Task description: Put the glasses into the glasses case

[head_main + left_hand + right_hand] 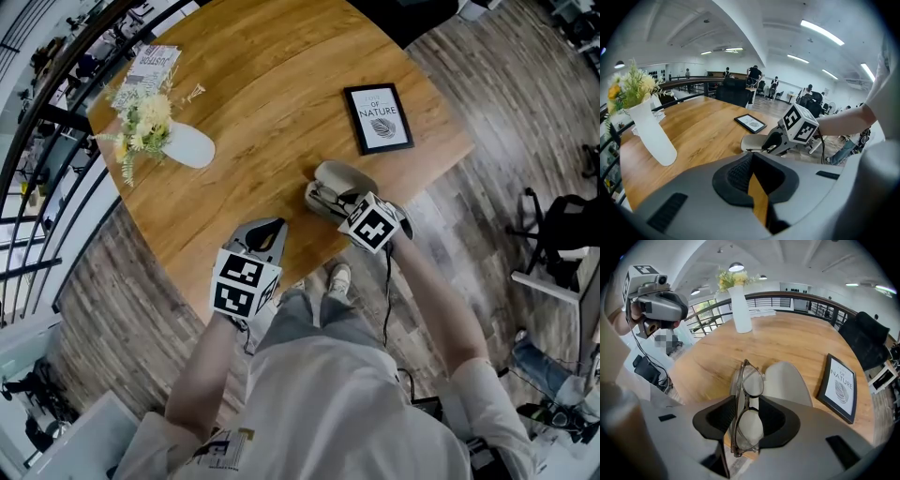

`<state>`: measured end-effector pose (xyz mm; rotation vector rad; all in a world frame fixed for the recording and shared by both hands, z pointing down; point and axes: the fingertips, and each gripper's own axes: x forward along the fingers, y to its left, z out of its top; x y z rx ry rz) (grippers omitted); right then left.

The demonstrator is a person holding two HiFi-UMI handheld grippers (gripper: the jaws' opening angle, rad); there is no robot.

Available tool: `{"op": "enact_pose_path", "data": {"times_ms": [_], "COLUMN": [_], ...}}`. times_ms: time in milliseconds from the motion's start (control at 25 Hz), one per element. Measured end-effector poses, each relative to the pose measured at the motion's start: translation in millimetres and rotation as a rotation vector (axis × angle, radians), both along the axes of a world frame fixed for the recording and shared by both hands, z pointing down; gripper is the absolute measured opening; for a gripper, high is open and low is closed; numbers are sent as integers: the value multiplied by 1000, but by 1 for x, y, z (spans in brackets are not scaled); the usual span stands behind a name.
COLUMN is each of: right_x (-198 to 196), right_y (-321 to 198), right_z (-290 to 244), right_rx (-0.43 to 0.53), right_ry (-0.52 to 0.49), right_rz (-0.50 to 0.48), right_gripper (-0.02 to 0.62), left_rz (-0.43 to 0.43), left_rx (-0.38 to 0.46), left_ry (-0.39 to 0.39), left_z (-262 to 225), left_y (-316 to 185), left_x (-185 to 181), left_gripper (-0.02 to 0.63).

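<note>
In the right gripper view the glasses (749,420) stand on end at lower centre, one round lens above the other. The frame is thin, pale and see-through with a brownish tint, and the arms are folded flat behind it. The right gripper (746,401) is clamped on them across their folded thickness, its dark pads level with the lower lens, while the upper lens pokes out past the tips. Just beyond, in mid-frame, lies the grey glasses case (787,380) on the wooden table (797,338), with a framed print (840,387) at the right and a white vase (740,310) at the top. Such a pair is probably very light and fairly stiff, but weak at the hinges and bridge and easily scratched or smeared on the lenses. The rim or folded arms look like the best hold, with a light squeeze, since the smooth plastic may slide or twist in the pads. In the left gripper view the left gripper (751,161) has its jaws together with nothing in them, and only a sliver of table shows behind the tips. The case and the other gripper lie at centre right. In the head view the case lies open near the table's lower edge at mid-frame, the right gripper's tips over it. The glasses are too small to pick out there.
</note>
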<state>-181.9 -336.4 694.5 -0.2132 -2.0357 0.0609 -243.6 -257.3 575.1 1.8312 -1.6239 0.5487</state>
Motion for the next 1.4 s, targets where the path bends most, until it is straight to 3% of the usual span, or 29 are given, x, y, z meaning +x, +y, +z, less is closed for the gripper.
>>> {"op": "enact_pose_path", "data": {"times_ms": [280,640,960,1160,1400], "right_x": [1,6,1,9,30], "right_y": [1,-11,-34,-39,-27], "right_z": [15,-28,-161,-246,-337], "right_rx": [-11,0,66,100,261], "right_ry": [41,-46,-357,-545,-742], "right_rz": [20,103,282,361,399], "right_gripper": [190,213,82,57,35], "left_rz": [18,31,34,62,83], "left_rx": [-24,-6,127,220,347], "left_ry": [15,7,-120,-214,-292], "left_z": [10,-2,-73,-134,-205], "left_y": [6,9,1,-3,6], "left_x": [2,5,-9,-10,1], "left_gripper": [17,17,17,17,17]}}
